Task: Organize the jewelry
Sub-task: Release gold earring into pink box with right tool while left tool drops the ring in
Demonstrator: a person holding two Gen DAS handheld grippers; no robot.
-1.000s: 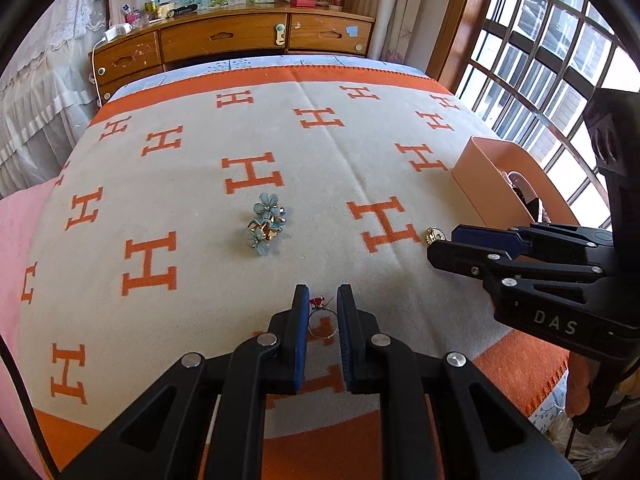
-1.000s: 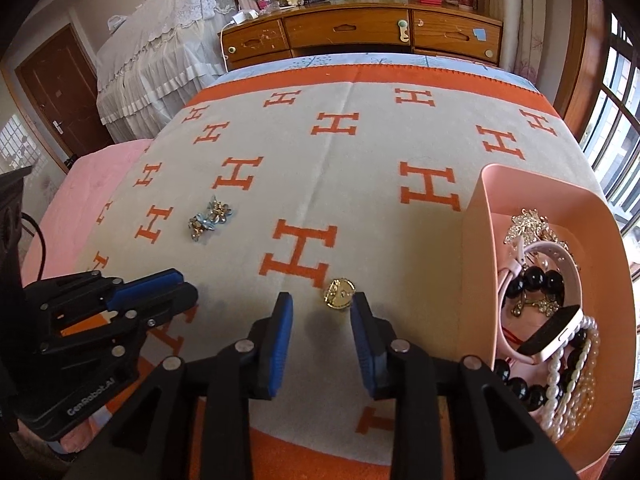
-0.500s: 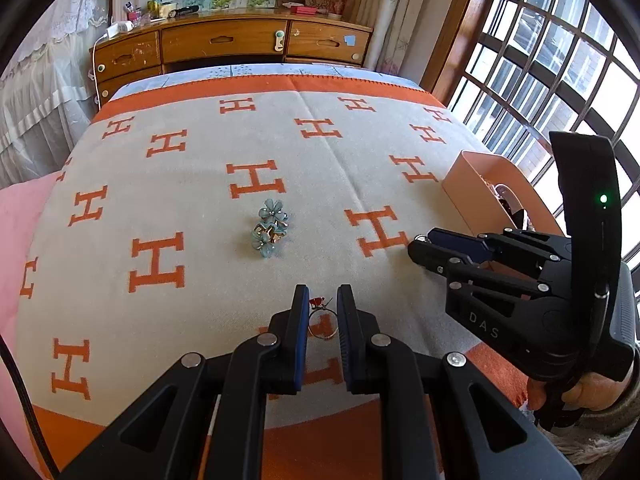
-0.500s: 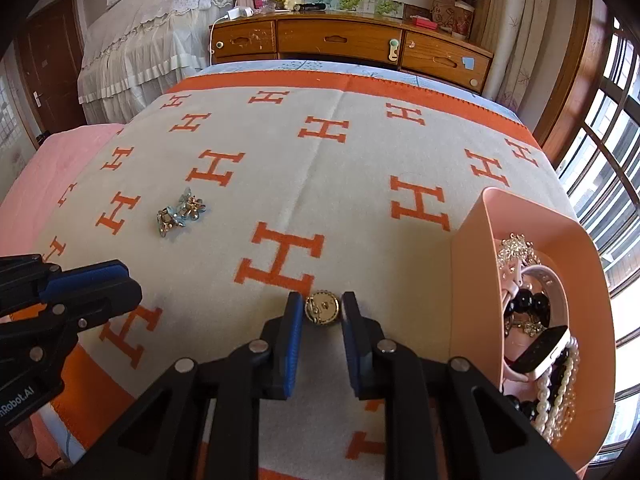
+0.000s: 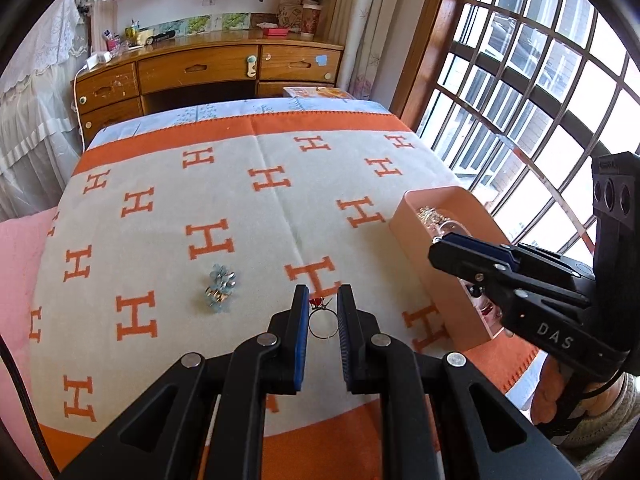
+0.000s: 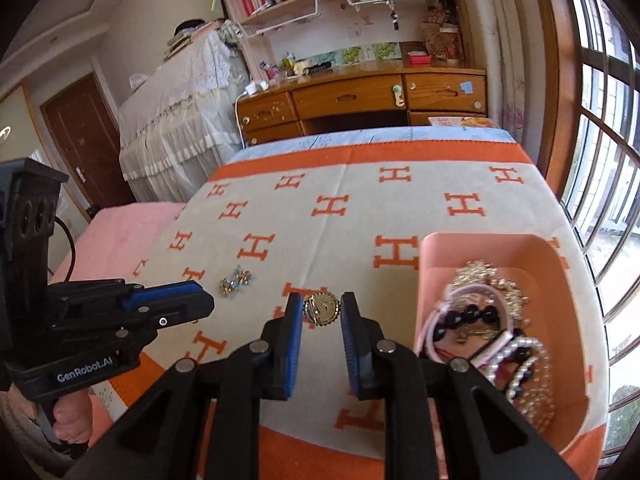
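In the left wrist view my left gripper (image 5: 323, 307) is shut on a thin silver ring (image 5: 322, 324) with a small red stone, held above the blanket. My right gripper (image 6: 321, 309) is shut on a round gold piece (image 6: 321, 309) with a toothed rim, also lifted off the blanket. A pink box (image 6: 480, 242) of jewelry sits to the right of it, holding pearls, black beads and gold chains. From the left wrist, the right gripper (image 5: 436, 247) hangs over the near side of that box (image 5: 412, 216). Blue flower earrings (image 5: 219, 289) lie on the blanket (image 5: 240, 208).
The orange-and-cream blanket with H marks covers the bed; the blue flower earrings (image 6: 236, 285) lie left of centre. The left gripper (image 6: 206, 304) shows at the left in the right wrist view. A wooden desk (image 6: 360, 100) stands beyond the bed, windows (image 5: 520, 120) at the right.
My right gripper closed on the gold piece and lifted it toward the pink box. My left gripper rose off the blanket with the ring still in it.
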